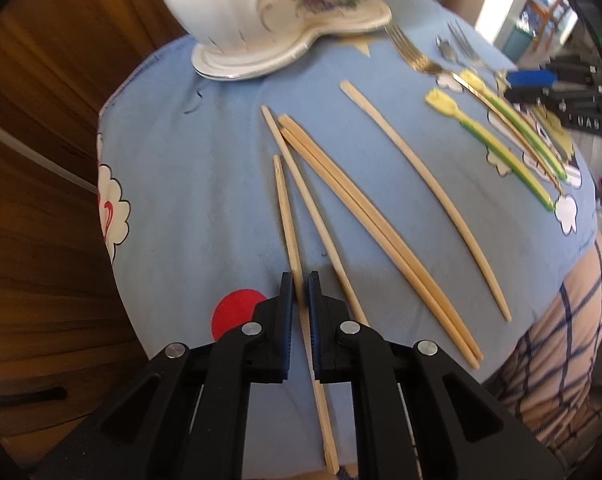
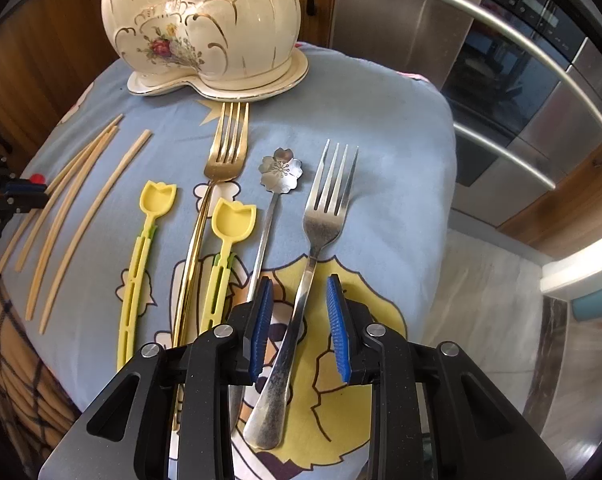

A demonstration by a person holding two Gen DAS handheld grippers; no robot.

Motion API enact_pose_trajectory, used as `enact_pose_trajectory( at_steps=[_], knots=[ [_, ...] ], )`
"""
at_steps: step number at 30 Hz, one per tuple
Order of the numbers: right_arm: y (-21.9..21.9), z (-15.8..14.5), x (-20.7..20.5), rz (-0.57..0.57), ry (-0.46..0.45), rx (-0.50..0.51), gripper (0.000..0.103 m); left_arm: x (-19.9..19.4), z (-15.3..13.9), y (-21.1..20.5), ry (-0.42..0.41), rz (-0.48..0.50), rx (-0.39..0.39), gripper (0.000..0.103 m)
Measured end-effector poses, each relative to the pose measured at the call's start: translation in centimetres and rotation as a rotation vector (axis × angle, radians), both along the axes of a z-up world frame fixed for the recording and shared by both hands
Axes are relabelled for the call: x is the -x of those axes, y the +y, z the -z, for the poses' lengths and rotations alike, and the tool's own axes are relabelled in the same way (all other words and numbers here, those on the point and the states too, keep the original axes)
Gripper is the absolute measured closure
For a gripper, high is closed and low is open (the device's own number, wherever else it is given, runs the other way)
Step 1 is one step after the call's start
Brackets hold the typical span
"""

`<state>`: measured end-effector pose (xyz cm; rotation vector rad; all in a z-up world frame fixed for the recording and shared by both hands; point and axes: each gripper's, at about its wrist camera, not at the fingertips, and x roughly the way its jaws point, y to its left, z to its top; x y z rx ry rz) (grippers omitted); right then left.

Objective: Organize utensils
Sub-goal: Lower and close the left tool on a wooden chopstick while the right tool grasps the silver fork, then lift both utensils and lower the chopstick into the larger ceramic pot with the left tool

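Note:
My left gripper (image 1: 301, 280) is shut on a thin wooden chopstick (image 1: 287, 216) that runs between its blue pads, on the blue cloth (image 1: 189, 168). Three more chopsticks (image 1: 373, 232) lie just to its right and another (image 1: 425, 196) lies farther right. My right gripper (image 2: 301, 300) is open and straddles the handle of a silver fork (image 2: 325, 216) without touching it. Left of that fork lie a flower-headed spoon (image 2: 281, 170), a gold fork (image 2: 225, 160) and two yellow tulip spoons (image 2: 233, 220) (image 2: 157, 200). A white floral ceramic holder (image 2: 205, 28) stands at the far edge.
The cloth-covered top (image 2: 381, 140) drops off on all sides. A steel appliance with long handles (image 2: 501, 80) stands to the right and wooden cabinets (image 1: 41, 160) to the left. Plaid fabric (image 2: 17, 380) hangs below the near left edge.

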<state>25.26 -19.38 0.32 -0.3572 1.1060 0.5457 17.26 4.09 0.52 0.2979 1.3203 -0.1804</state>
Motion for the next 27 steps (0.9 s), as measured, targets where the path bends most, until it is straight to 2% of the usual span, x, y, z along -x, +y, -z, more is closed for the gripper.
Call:
enact_pose_trajectory(
  at_steps=[3, 5, 8, 10, 13, 18, 22, 27],
  knots=[
    [0.2, -0.1, -0.2, -0.012, 0.012, 0.011, 0.075, -0.3, 0.0, -0.3, 0.064, 0.026, -0.028, 0.095],
    [0.4, -0.1, -0.1, -0.022, 0.017, 0.013, 0.083, -0.4, 0.0, -0.5, 0.076, 0.04, -0.038, 0.095],
    [0.9, -0.1, 0.1, -0.026, 0.012, 0.009, 0.095, -0.1, -0.1, -0.3, 0.056, 0.056, -0.026, 0.095],
    [1.2, -0.1, 0.2, -0.012, -0.004, 0.016, 0.096, 0.3, -0.3, 0.1, 0.027, 0.051, 0.006, 0.096],
    [1.4, -0.4, 0.4, 0.005, -0.021, 0.015, 0.097, 1.3, -0.5, 1.5, -0.05, 0.014, 0.042, 0.098],
    [0.7, -2.2, 0.7, 0.033, -0.063, -0.04, 0.097, 3.2, -1.7, 3.9, -0.187, -0.061, 0.16, 0.099],
    [0.1, -4.1, 1.2, 0.035, -0.118, -0.113, 0.097, 4.2, -4.4, 6.4, -0.327, -0.141, 0.242, 0.099],
    [-0.2, -6.0, 1.9, 0.029, -0.214, -0.207, 0.097, 4.4, -8.5, 6.9, -0.534, -0.206, 0.322, 0.099]
  ],
)
